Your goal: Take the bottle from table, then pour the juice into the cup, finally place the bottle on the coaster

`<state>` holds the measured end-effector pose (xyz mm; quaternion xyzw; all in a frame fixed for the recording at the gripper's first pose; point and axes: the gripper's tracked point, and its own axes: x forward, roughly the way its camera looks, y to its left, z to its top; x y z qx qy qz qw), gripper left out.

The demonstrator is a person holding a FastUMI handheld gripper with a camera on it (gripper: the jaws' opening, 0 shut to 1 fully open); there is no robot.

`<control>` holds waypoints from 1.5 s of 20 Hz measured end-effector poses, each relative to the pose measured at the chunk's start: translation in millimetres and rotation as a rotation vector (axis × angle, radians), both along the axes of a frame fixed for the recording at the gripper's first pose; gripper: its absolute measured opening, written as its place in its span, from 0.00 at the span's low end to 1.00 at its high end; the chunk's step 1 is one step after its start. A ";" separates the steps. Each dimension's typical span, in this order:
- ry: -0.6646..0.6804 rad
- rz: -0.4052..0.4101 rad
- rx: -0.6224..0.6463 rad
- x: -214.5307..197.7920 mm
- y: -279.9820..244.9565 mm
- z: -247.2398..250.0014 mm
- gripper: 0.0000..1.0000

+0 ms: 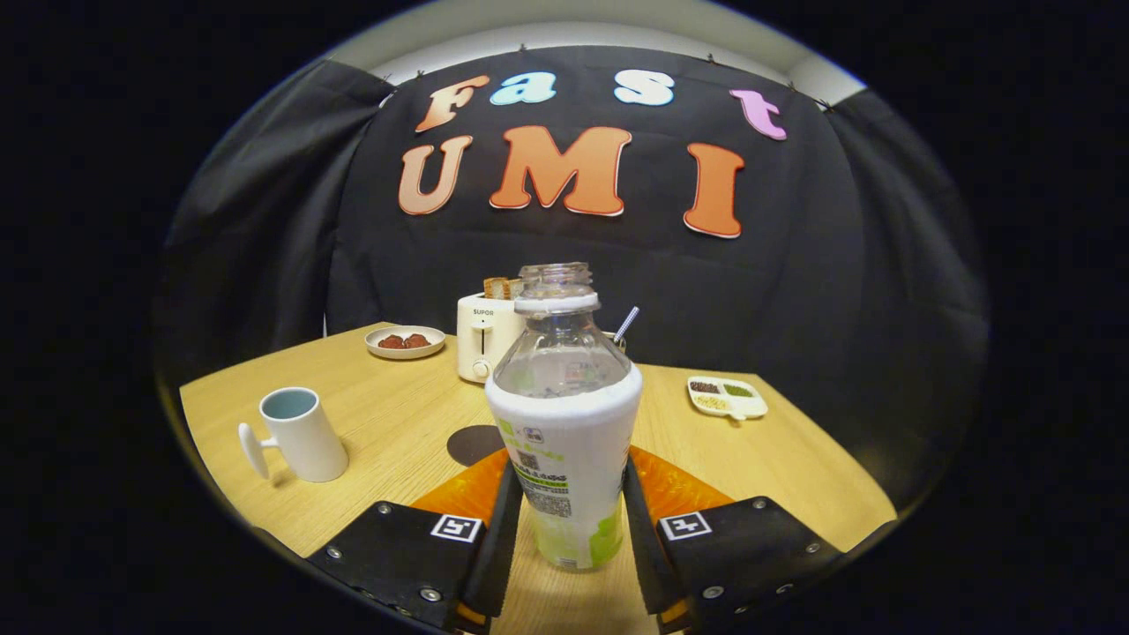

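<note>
A clear, uncapped bottle [564, 414] with a white and green label stands upright between my two fingers, and my gripper [566, 507] is shut on its lower body. Its bottom seems to hang just above the wooden table [776, 467]. A white cup [302, 434] with a pale blue inside and a side handle stands to the left of the fingers. A dark round coaster [473, 444] lies on the table just beyond the left finger, partly hidden by the bottle.
A white toaster [483, 338] with toast in it stands behind the bottle. Left of it is a plate [405, 342] with dark red food. A small divided dish [727, 397] lies at the right. A straw [626, 324] shows behind the bottle.
</note>
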<state>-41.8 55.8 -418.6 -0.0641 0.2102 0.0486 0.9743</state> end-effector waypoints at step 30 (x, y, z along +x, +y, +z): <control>-0.199 0.486 -0.949 32.9 153.8 7.1 0.57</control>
